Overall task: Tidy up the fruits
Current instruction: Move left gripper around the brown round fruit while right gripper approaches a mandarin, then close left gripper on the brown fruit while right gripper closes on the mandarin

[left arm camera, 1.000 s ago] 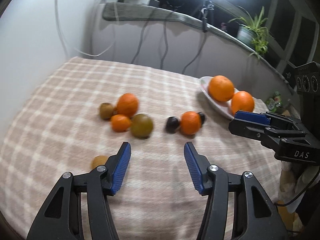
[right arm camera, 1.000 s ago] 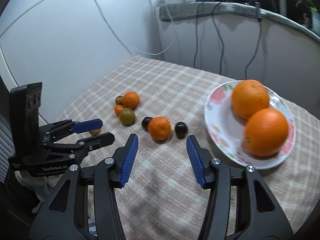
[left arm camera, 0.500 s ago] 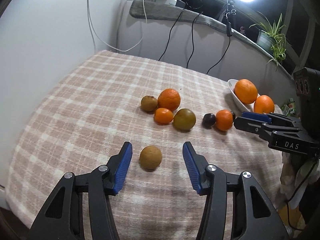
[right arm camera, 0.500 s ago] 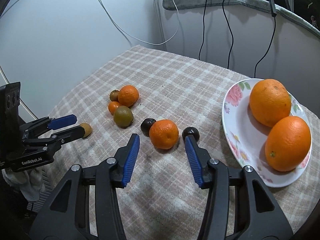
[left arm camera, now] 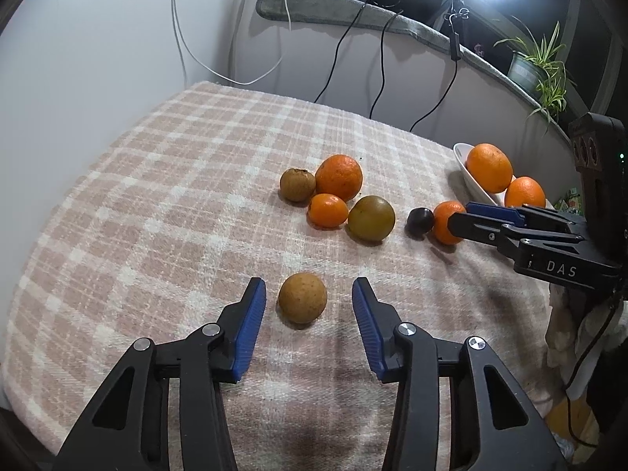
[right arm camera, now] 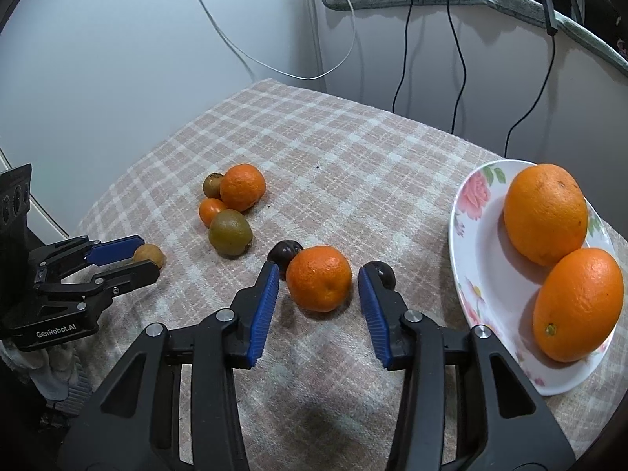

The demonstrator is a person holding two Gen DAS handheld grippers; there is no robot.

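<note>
On checked worktop [left arm camera: 165, 204], left gripper [left arm camera: 309, 302] jaws closing either side of small brown fruit [left arm camera: 302, 297], pads not yet touching. Right gripper [right arm camera: 318, 280] jaws closing around mandarin [right arm camera: 318, 278], gaps remaining. Both fruits probably light, round, roll-prone, soft-skinned: gripping across widest middle, gently.

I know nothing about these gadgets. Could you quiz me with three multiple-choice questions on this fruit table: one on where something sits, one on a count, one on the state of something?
1. What sits between the left gripper's fingers?
A. a small brown fruit
B. a dark plum
C. a large orange

2. How many oranges lie on the flowered plate?
A. one
B. two
C. four

3. Is the right gripper pressing the tangerine?
A. yes, lifted
B. yes, squeezed flat
C. no, gaps remain

Answers:
1 A: the small brown fruit lies there on the checked cloth.
2 B: two oranges show.
3 C: the jaws are closing, cloth visible on both sides.
</note>
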